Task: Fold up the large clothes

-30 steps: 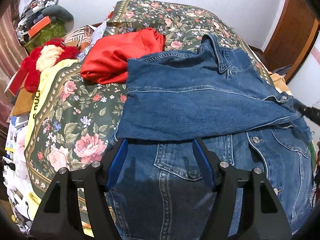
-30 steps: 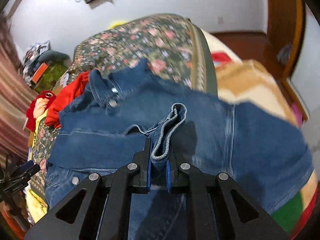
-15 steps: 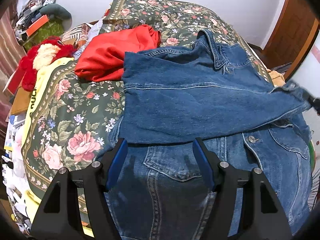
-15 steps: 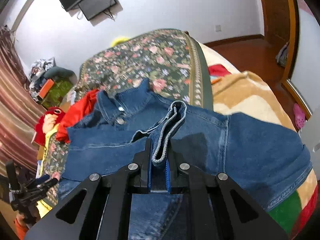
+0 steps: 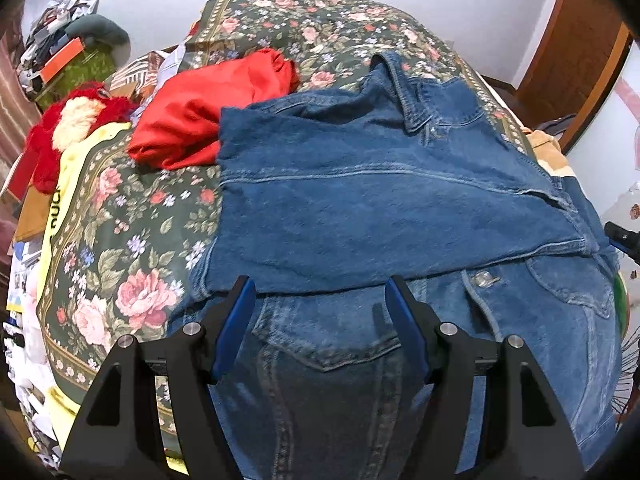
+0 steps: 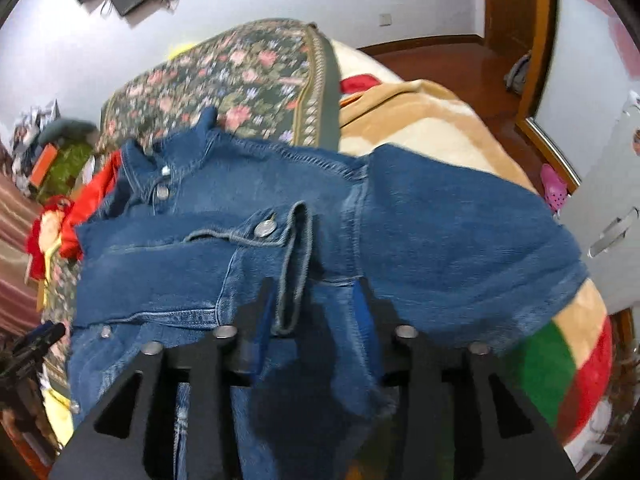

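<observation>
A blue denim jacket [image 5: 380, 200] lies on a floral bedspread [image 5: 120, 240], one sleeve folded across its front. My left gripper [image 5: 320, 300] is open and empty, hovering over the jacket's lower front by a chest pocket. In the right wrist view the jacket [image 6: 440, 232] spreads over the bed's edge. My right gripper [image 6: 316, 296] is open, and the sleeve cuff [image 6: 296, 264] hangs loose between its jaws against the left finger. The right gripper's tip shows at the left wrist view's right edge [image 5: 620, 236].
A red garment [image 5: 208, 116] lies beyond the jacket's left side. A red and white plush toy [image 5: 68, 128] and clutter sit at the far left. A tan, green and red blanket [image 6: 440, 120] covers the bed's right side. A wooden door [image 5: 580, 48] stands at the right.
My right gripper has opened and let go of the sleeve cuff, which now rests on the jacket's front. The left gripper stays open and has shifted slightly.
</observation>
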`<state>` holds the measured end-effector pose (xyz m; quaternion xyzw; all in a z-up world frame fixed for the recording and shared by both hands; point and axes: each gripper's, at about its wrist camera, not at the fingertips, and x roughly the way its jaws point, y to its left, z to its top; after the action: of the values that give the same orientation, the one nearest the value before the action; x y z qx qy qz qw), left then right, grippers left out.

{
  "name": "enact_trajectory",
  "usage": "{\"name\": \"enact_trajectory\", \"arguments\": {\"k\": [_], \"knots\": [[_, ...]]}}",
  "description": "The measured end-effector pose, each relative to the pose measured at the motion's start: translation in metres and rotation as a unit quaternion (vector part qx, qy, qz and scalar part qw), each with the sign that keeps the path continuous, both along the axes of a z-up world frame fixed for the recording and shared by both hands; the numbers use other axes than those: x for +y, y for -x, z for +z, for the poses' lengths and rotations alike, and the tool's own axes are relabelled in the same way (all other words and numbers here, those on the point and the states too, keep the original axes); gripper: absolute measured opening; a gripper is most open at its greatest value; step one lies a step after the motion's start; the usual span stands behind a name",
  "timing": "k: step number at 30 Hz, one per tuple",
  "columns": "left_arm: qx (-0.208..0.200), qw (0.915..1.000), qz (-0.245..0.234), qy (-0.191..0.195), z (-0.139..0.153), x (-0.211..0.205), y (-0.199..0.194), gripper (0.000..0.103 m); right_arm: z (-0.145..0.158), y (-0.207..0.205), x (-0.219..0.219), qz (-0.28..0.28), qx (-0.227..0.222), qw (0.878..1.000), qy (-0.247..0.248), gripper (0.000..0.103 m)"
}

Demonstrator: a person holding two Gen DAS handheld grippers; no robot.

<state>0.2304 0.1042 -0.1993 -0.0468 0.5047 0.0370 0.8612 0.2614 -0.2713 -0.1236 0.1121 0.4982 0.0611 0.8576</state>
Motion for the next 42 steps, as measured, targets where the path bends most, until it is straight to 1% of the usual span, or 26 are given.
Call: {"name": "enact_trajectory", "arguments": {"k": [3, 5, 7, 10, 13, 16, 20, 22, 25, 28, 32, 34, 37, 39, 40, 41, 42], "knots": [[-0.009, 0.9999, -0.011, -0.003, 0.009, -0.011, -0.006, 0.066, 0.017, 0.008, -0.025, -0.032, -0.023, 0.999, -0.009, 0.049], [-0.018, 0.9996, -0.02, -0.005, 0.016, -0.021, -0.01, 0.066, 0.026, 0.015, -0.044, -0.057, -0.034, 0.998, -0.021, 0.06], [-0.027, 0.9992, -0.029, -0.006, 0.025, -0.031, -0.014, 0.066, 0.033, 0.023, -0.064, -0.085, -0.046, 0.995, -0.03, 0.066], [-0.04, 0.9985, -0.038, -0.004, 0.034, -0.044, -0.018, 0.066, 0.036, 0.029, -0.09, -0.124, -0.052, 0.99, -0.038, 0.067], [-0.047, 0.9979, -0.045, 0.001, 0.04, -0.055, -0.02, 0.066, 0.025, 0.033, -0.121, -0.168, -0.034, 0.984, -0.048, 0.067], [-0.046, 0.9977, -0.049, 0.001, 0.04, -0.064, -0.022, 0.067, 0.007, 0.035, -0.139, -0.196, -0.007, 0.978, -0.069, 0.067], [-0.033, 0.998, -0.053, -0.008, 0.035, -0.072, -0.025, 0.068, -0.027, 0.035, -0.158, -0.228, 0.033, 0.967, -0.11, 0.068], [-0.027, 0.9982, -0.052, -0.011, 0.032, -0.074, -0.026, 0.068, -0.044, 0.033, -0.167, -0.24, 0.05, 0.96, -0.138, 0.068], [-0.02, 0.9986, -0.047, -0.012, 0.028, -0.073, -0.026, 0.068, -0.054, 0.031, -0.175, -0.253, 0.051, 0.952, -0.163, 0.068], [-0.015, 0.9989, -0.042, -0.012, 0.026, -0.072, -0.026, 0.068, -0.062, 0.021, -0.182, -0.259, 0.049, 0.949, -0.173, 0.068], [-0.011, 0.9992, -0.036, -0.008, 0.024, -0.071, -0.024, 0.068, -0.073, 0.008, -0.194, -0.276, 0.05, 0.942, -0.187, 0.068], [-0.01, 0.9992, -0.037, -0.01, 0.023, -0.071, -0.022, 0.068, -0.073, 0.005, -0.197, -0.285, 0.049, 0.939, -0.187, 0.067], [-0.01, 0.9991, -0.038, -0.014, 0.022, -0.071, -0.02, 0.068, -0.072, -0.002, -0.195, -0.296, 0.046, 0.939, -0.171, 0.067], [-0.011, 0.9991, -0.037, -0.014, 0.023, -0.069, -0.018, 0.068, -0.071, -0.003, -0.193, -0.3, 0.044, 0.94, -0.157, 0.065], [-0.013, 0.9992, -0.036, -0.013, 0.023, -0.067, -0.017, 0.068, -0.07, -0.003, -0.193, -0.303, 0.043, 0.941, -0.147, 0.056], [-0.013, 0.9992, -0.035, -0.011, 0.023, -0.066, -0.016, 0.068, -0.068, -0.002, -0.192, -0.306, 0.042, 0.942, -0.134, 0.046], [-0.014, 0.9993, -0.034, -0.01, 0.023, -0.064, -0.015, 0.068, -0.066, 0.0, -0.192, -0.305, 0.039, 0.942, -0.131, 0.042]]}}
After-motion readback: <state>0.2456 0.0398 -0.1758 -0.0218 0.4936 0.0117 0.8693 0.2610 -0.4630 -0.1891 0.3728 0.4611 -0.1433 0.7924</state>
